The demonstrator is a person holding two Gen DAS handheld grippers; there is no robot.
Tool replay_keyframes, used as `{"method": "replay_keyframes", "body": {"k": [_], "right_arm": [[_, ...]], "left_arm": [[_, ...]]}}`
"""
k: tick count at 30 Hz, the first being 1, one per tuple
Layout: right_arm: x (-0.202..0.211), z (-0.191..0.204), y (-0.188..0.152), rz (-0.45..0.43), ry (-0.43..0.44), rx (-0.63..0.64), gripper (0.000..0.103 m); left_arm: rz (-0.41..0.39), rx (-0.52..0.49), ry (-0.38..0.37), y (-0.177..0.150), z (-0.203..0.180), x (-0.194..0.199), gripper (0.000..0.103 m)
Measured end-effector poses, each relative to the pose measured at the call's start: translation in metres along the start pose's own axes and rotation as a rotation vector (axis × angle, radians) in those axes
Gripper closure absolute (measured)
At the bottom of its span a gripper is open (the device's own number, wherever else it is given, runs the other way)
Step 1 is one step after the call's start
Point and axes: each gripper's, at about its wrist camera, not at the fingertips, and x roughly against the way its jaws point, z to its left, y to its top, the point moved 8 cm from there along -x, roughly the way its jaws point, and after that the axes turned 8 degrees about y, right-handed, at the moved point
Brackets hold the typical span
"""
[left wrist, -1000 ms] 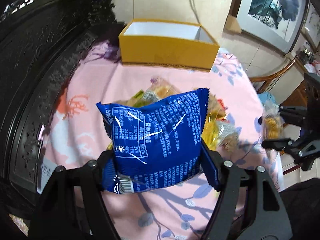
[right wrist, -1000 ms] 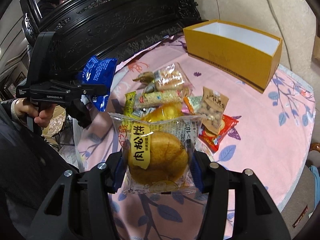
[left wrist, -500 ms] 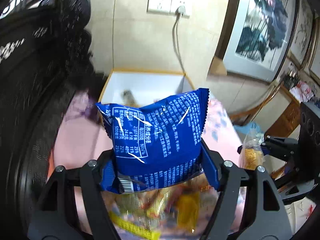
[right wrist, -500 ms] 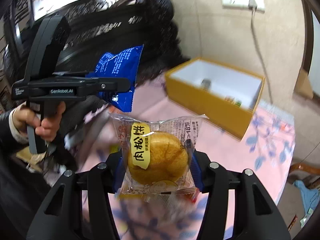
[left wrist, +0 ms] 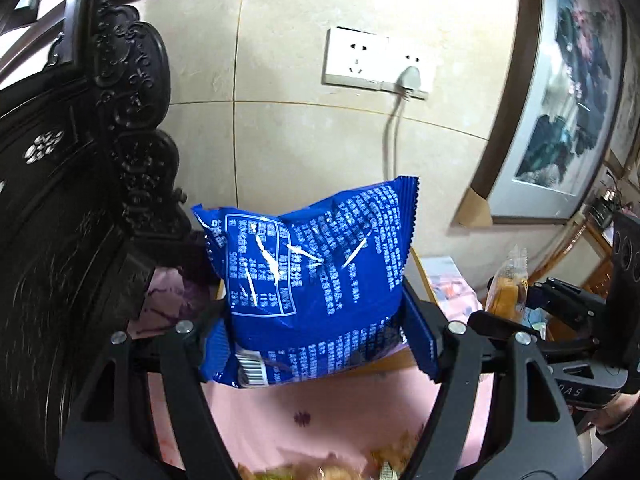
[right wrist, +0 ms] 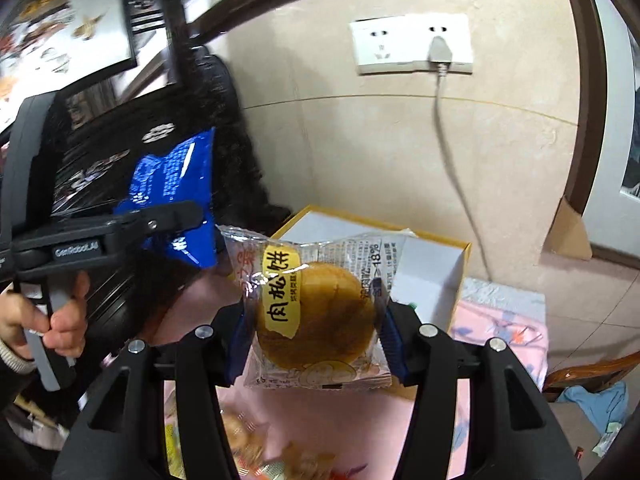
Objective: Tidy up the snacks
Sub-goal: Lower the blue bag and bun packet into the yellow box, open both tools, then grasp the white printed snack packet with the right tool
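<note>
Snacks are airborne in both grips: the left claw point(left wrist: 316, 320) is clamped on the blue packet point(left wrist: 312, 276), the right claw point(right wrist: 312, 332) on the clear-wrapped bun point(right wrist: 316, 316), both near the yellow box point(right wrist: 432, 276) at the counter's point(right wrist: 500, 328) far side. Recommended: carry each packet over the open box, lower it inside the walls, then release, one claw at a time to avoid collision.

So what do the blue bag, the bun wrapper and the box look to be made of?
Blue bag: glossy plastic film, probably foil-lined; bright glints on the creases, crimped top edge.
Bun wrapper: thin clear plastic; the bun shows through it.
Box: seemingly matte cardboard, yellow outside, white inside; thin, stiff straight walls.
</note>
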Motion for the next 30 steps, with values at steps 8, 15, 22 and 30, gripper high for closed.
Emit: {"method": "replay_keyframes", "body": {"k": [8,15,22,30], "right_arm": [[-0.040,-0.031,0.043,-0.006,-0.098,-0.009,0.029],[-0.029,-0.041,0.080,-0.119,-0.152,-0.034,0.001],[-0.016,-0.029,0.079,-0.129,-0.155,0.003,0.001],[0.005,-0.003,0.041,-0.095,-0.125,0.033,0.001]], "left_arm": [[-0.028,-0.050,0.122,0.054,0.009,-0.049,0.002],[-0.116,-0.078,0.150,0.090,0.005,-0.040,0.002],[-0.107,-0.069,0.138,0.080,-0.002,-0.029,0.002],[-0.074,-0.061,0.102,0.045,-0.011,-0.002,0.002]]}}
